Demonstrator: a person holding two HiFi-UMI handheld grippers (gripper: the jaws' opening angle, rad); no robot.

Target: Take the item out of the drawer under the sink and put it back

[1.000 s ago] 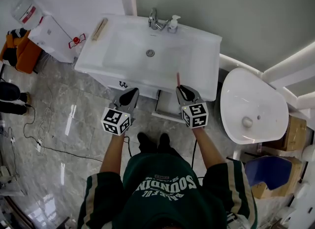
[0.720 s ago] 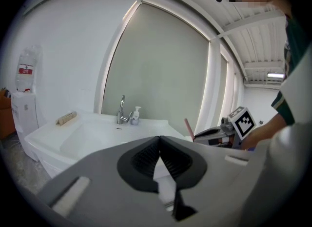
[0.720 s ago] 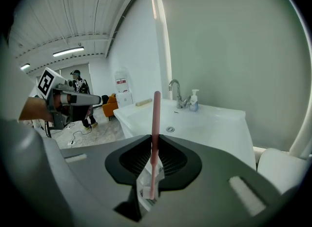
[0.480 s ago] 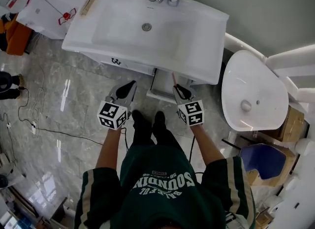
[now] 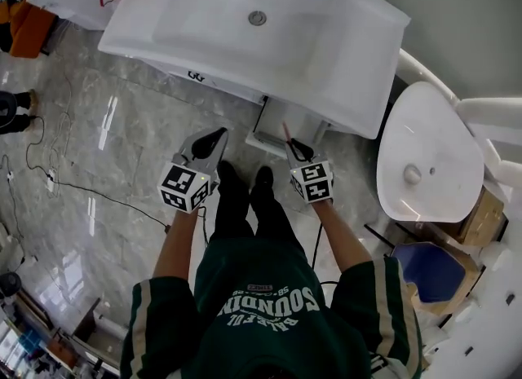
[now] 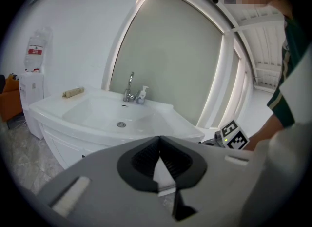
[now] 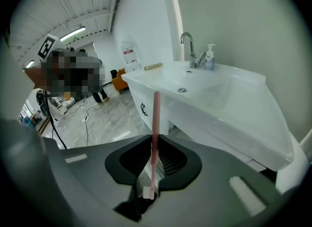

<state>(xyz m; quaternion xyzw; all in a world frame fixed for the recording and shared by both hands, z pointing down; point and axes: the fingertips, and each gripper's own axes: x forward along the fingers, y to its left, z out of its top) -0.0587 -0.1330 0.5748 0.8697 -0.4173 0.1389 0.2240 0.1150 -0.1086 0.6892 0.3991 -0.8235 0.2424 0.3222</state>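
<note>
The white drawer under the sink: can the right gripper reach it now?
Probably yes: the white drawer juts out just ahead of the right gripper, which holds a thin pink stick; nothing stands between.

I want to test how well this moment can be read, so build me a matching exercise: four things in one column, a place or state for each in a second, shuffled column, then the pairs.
Things
1. left tongs
2. right tongs
3. soap bottle
4. toilet

Places and states
A. lid down, to the right of the sink in the head view
B. shut on a pink stick
C. beside the tap at the back of the sink
D. shut, with nothing between them

Pairs: 1-D, 2-B, 3-C, 4-A
</note>
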